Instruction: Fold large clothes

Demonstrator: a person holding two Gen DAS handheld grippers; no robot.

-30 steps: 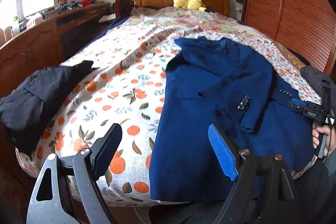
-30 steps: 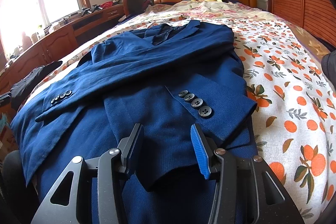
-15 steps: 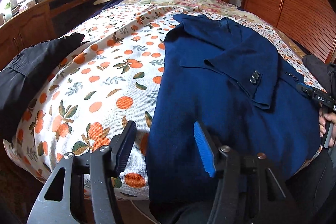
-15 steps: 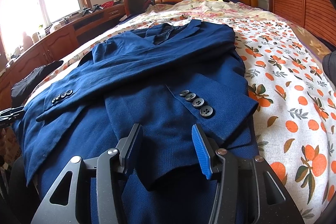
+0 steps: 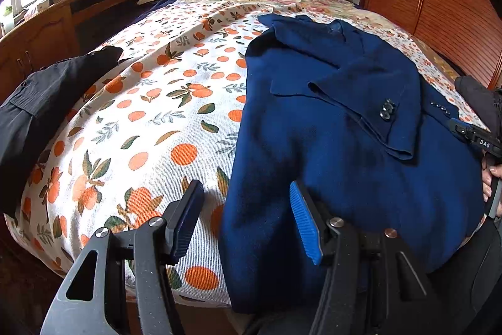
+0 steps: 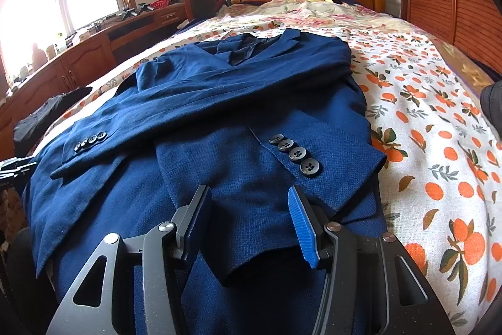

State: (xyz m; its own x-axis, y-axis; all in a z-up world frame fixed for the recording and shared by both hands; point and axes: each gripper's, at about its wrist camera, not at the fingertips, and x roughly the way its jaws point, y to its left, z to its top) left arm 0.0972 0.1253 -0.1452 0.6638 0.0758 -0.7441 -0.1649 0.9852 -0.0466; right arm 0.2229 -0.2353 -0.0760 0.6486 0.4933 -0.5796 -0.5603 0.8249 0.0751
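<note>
**Bedroom, blue jacket on the quilt**

Orange-patterned white quilt [image 5: 150, 127] covered the wooden bed. Left gripper [image 5: 244, 218] hung unclenched over the near left hem of the navy blue woven suit jacket [image 5: 329, 146], gripping nothing. Right gripper [image 6: 249, 215], jaws opening, straddled the jacket's folded sleeve cuff [image 6: 266, 178], pads off the cloth. Black garment [image 5: 47, 102] lay left.

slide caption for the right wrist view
Right gripper opening above a blue blazer with crossed sleeves on an orange-print bedsheet.

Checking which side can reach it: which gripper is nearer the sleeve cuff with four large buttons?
Right. The right gripper hovers over the jacket just below that cuff; the left gripper sits at the jacket's opposite edge.
</note>
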